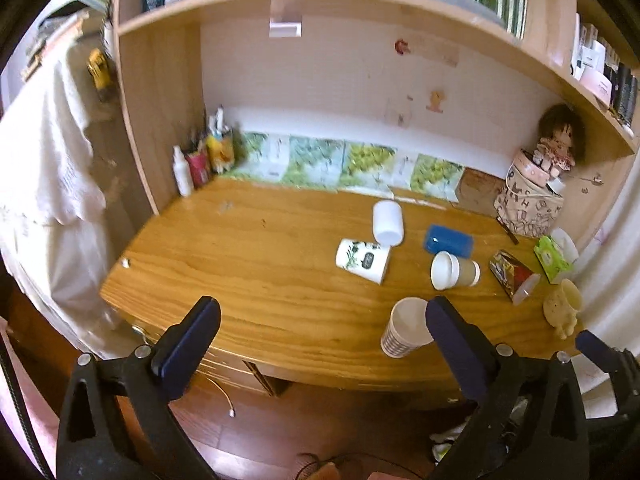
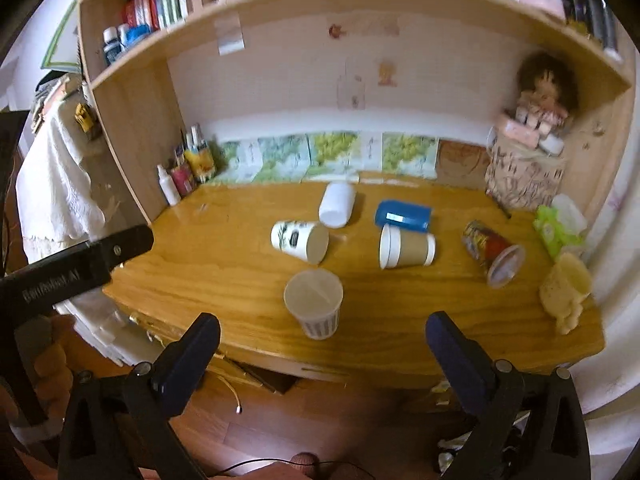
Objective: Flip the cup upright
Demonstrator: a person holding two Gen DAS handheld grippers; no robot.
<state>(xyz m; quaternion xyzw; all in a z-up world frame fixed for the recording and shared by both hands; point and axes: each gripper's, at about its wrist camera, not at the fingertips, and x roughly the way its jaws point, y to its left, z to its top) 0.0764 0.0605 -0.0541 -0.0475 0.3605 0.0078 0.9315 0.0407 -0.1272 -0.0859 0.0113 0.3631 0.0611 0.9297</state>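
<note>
A striped paper cup stands upright near the desk's front edge; it also shows in the left wrist view. Several cups lie on their sides behind it: a white cup with a leaf print, a plain white cup, and a brown-sleeved cup. My left gripper is open and empty, short of the desk edge. My right gripper is open and empty, just in front of the striped cup. The left gripper's finger shows at the left of the right wrist view.
A blue box, a tipped red patterned cup, a yellow figure mug, green tissue pack and a doll on a bag crowd the desk's right side. Bottles stand at back left. Shelves hang overhead.
</note>
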